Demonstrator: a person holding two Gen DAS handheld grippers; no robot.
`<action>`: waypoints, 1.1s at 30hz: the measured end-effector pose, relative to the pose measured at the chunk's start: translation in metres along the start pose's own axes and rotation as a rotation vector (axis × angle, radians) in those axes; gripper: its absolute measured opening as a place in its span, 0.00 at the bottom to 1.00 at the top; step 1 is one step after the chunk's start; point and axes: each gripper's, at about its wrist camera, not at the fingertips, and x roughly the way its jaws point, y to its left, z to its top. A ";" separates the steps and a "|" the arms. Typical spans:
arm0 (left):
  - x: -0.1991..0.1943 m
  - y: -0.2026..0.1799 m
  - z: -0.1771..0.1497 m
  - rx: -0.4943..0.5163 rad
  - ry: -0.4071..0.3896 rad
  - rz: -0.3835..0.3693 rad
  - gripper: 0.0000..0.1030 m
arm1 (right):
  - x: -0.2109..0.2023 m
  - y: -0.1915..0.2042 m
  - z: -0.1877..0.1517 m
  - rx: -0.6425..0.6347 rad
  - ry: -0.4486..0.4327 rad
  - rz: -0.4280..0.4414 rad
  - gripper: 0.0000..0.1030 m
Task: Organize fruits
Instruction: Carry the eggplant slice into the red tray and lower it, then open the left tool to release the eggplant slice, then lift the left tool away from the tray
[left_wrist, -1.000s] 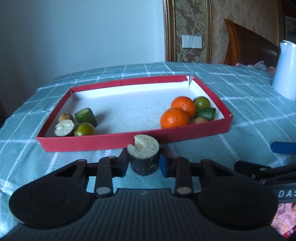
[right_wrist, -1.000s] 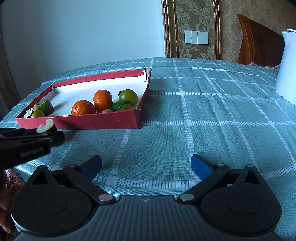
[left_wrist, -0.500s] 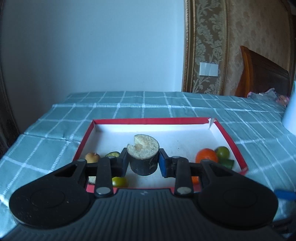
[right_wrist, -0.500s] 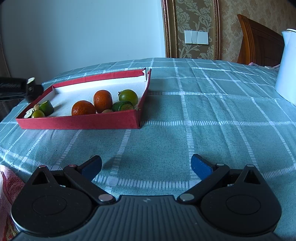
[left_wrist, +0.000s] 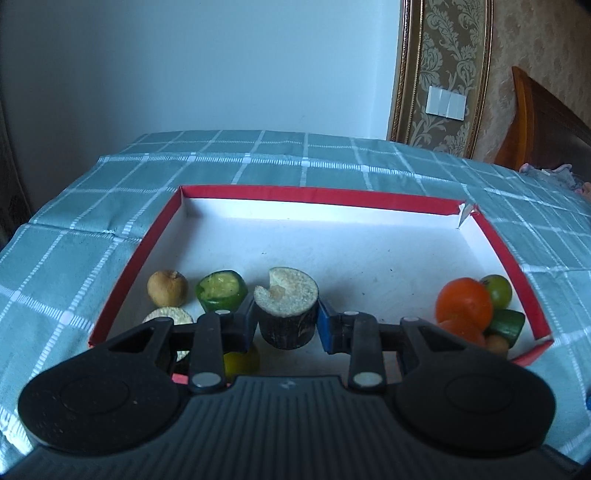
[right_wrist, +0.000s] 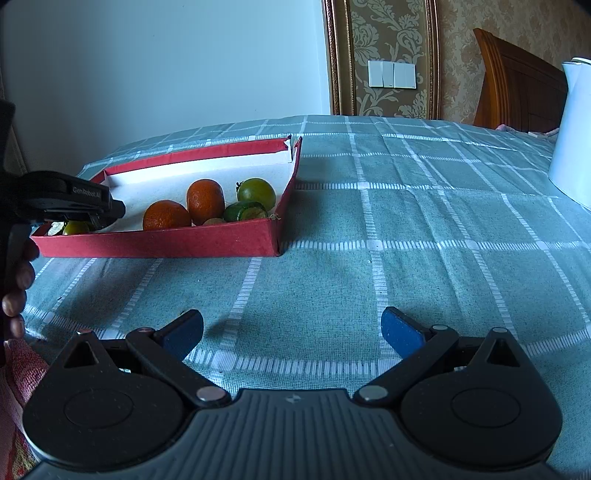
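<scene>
Fruit piece: dark-skinned cut cylinder with pale, notched top (left_wrist: 287, 314), above the tray's near left part
Left gripper (left_wrist: 286, 320): clamped on that piece
Right gripper (right_wrist: 291, 328): jaws apart, nothing between
Tray: shallow red-rimmed white cardboard box (left_wrist: 317, 194) on checked teal tablecloth (right_wrist: 406, 236)

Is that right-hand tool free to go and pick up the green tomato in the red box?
Probably yes. The right tool is open and empty, with only bare tablecloth before the red box. The green tomato sits near its low right wall; the left tool works at the far end.
</scene>
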 end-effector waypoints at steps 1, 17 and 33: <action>0.000 0.000 -0.001 0.002 -0.004 0.001 0.31 | 0.000 0.000 0.000 0.000 0.000 0.000 1.00; -0.048 -0.034 -0.016 0.092 -0.157 0.031 0.98 | 0.000 0.001 0.000 -0.002 0.001 -0.001 1.00; -0.140 -0.027 -0.053 0.008 -0.219 0.069 1.00 | -0.003 -0.002 0.000 0.015 -0.012 0.017 1.00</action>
